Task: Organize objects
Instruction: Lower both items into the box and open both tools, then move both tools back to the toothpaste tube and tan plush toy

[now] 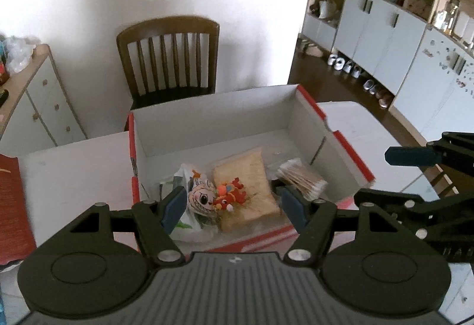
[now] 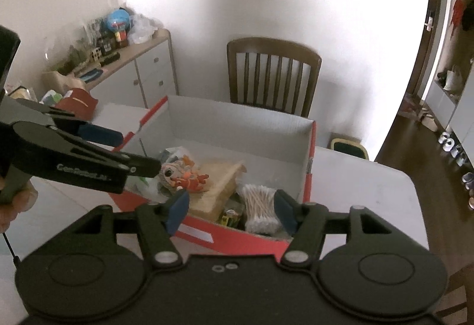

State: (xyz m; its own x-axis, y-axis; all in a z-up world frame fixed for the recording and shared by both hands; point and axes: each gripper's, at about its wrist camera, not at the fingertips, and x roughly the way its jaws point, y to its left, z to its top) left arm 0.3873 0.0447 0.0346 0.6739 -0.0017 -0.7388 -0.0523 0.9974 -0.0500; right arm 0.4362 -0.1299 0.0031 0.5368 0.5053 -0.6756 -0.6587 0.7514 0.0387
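Note:
A red box with a white inside [image 1: 213, 123] [image 2: 237, 123] stands open on the white table [image 1: 74, 165]. In it lie a bagged slice of bread [image 1: 246, 177] [image 2: 219, 179], a red-orange toy [image 1: 229, 194] [image 2: 189, 181] on a white bag with a cartoon face [image 1: 201, 197], and a pack of cotton swabs [image 1: 302, 179] [image 2: 260, 206]. My left gripper [image 1: 232, 206] is open and empty above the box's near edge. My right gripper [image 2: 232, 209] is open and empty above the near right corner, over the swabs.
A wooden chair [image 1: 169, 58] [image 2: 272, 76] stands behind the table. A red book or lid [image 1: 11, 206] lies at the table's left. A sideboard with clutter [image 2: 118, 58] is at the left, cupboards with shoes [image 1: 385, 37] at the right.

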